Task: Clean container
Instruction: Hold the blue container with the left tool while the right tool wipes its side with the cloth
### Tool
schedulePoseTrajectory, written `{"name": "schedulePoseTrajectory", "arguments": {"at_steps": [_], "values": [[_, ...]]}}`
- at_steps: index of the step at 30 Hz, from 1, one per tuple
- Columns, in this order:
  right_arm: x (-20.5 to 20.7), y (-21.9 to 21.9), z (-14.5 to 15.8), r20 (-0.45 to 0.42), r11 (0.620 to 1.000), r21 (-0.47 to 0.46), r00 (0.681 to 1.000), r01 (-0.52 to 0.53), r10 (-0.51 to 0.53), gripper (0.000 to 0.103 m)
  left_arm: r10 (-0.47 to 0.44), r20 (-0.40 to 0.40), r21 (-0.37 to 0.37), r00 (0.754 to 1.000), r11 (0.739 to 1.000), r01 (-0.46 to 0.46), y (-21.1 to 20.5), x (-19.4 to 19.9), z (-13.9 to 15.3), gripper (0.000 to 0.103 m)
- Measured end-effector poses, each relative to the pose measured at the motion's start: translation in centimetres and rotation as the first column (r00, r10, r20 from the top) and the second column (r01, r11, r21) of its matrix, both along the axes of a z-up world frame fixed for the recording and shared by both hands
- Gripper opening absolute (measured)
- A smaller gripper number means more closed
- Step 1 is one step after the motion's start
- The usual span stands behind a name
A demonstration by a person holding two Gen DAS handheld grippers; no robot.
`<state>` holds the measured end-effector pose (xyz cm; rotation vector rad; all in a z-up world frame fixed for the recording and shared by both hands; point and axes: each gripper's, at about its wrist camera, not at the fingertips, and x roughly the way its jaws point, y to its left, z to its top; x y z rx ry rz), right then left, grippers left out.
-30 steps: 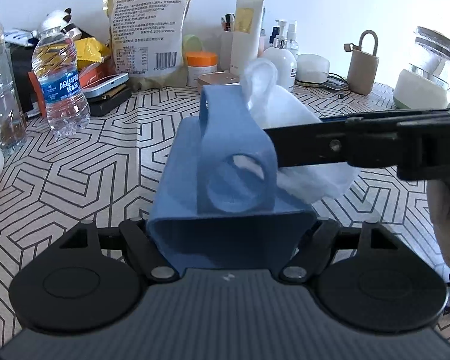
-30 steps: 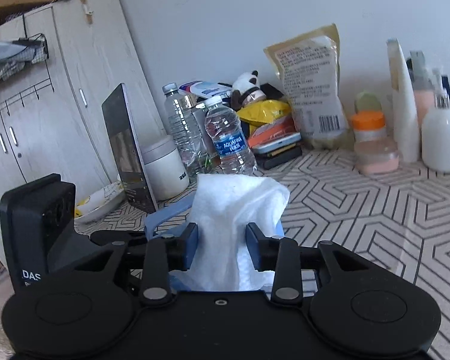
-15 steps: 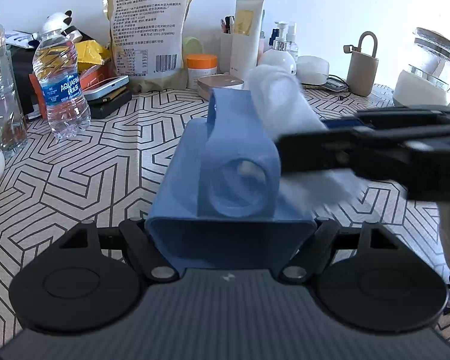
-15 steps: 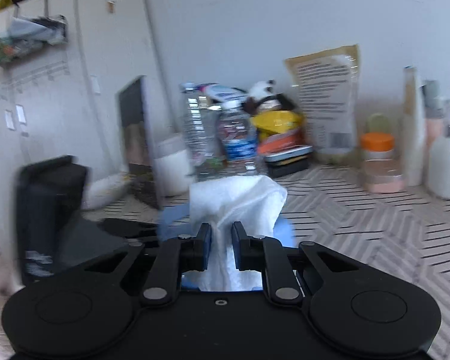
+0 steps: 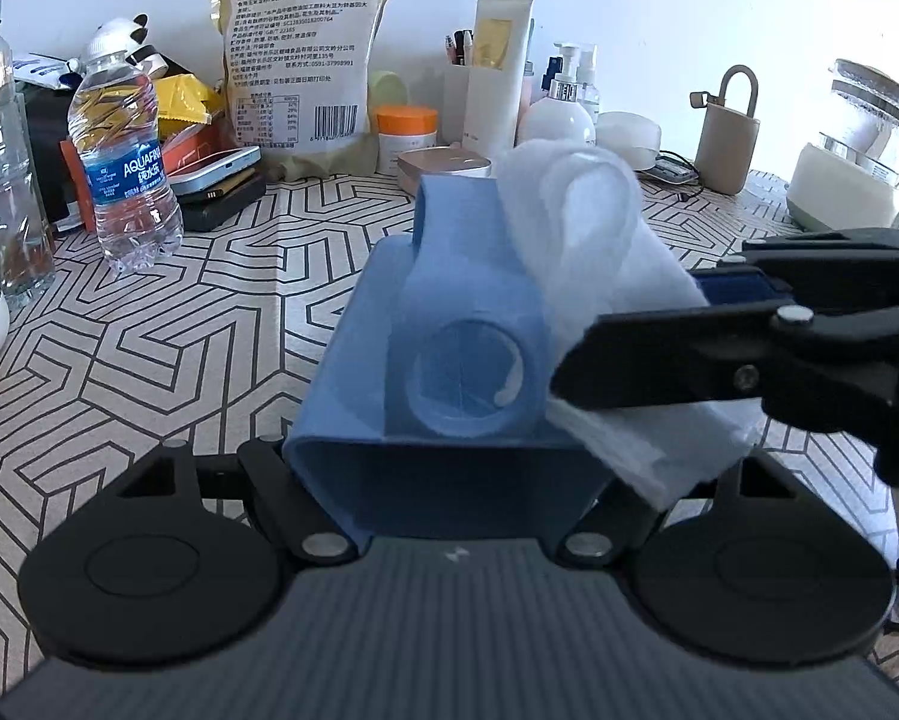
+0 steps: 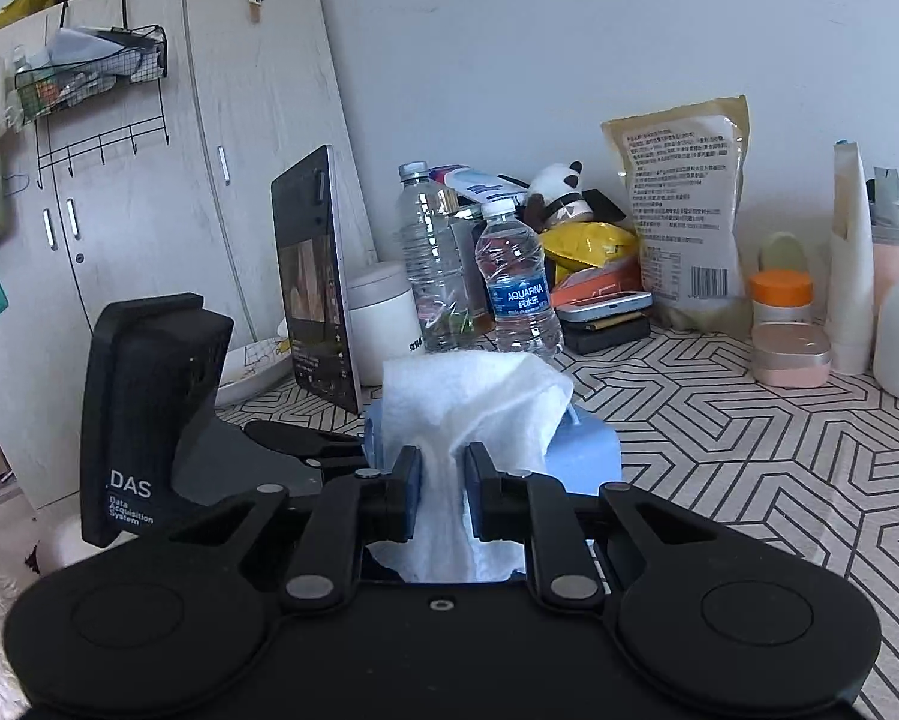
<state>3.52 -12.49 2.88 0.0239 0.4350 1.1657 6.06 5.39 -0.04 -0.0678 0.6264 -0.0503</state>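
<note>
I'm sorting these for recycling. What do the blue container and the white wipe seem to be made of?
Blue container: probably moulded plastic, matte; smooth uniform walls, rounded corners, a cut round hole.
White wipe: probably nonwoven cloth or thick tissue; soft folds, fuzzy surface, slightly translucent at the edges.

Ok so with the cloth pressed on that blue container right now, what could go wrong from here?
1. The white cloth is pinched only at a narrow fold in the right gripper, so it might pull free while wiping.
2. The left gripper holds the blue container at one end only; sideways pressure could twist it loose.
3. The water bottle stands close by and could get knocked.
</note>
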Motion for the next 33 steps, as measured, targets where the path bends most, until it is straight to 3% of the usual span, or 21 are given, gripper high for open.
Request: {"name": "schedulePoseTrajectory", "arguments": {"at_steps": [5, 19, 22, 33], "values": [[0.9, 1.0, -0.1, 0.061, 0.98, -0.052, 0.98, 0.19, -0.187, 0.019, -0.007, 0.008, 0.021, 1.0, 1.0, 0.007, -0.4, -0.2, 0.1, 0.077], [1.0, 0.3, -0.5, -0.019, 0.994, 0.024, 0.995, 0.102, -0.102, 0.026, -0.002, 0.0, 0.002, 1.0, 1.0, 0.002, -0.1, -0.1, 0.0, 0.077], [1.7, -0.1, -0.6, -0.098, 0.996, 0.071, 0.994, 0.057, -0.05, 0.025, 0.003, -0.006, -0.005, 1.0, 1.0, -0.003, 0.0, 0.0, 0.0, 0.077], [2.8, -0.6, -1.2, -0.162, 0.989, 0.06, 0.979, 0.133, -0.121, 0.023, -0.001, -0.003, -0.001, 1.0, 1.0, 0.001, -0.1, -0.2, 0.0, 0.078]]}}
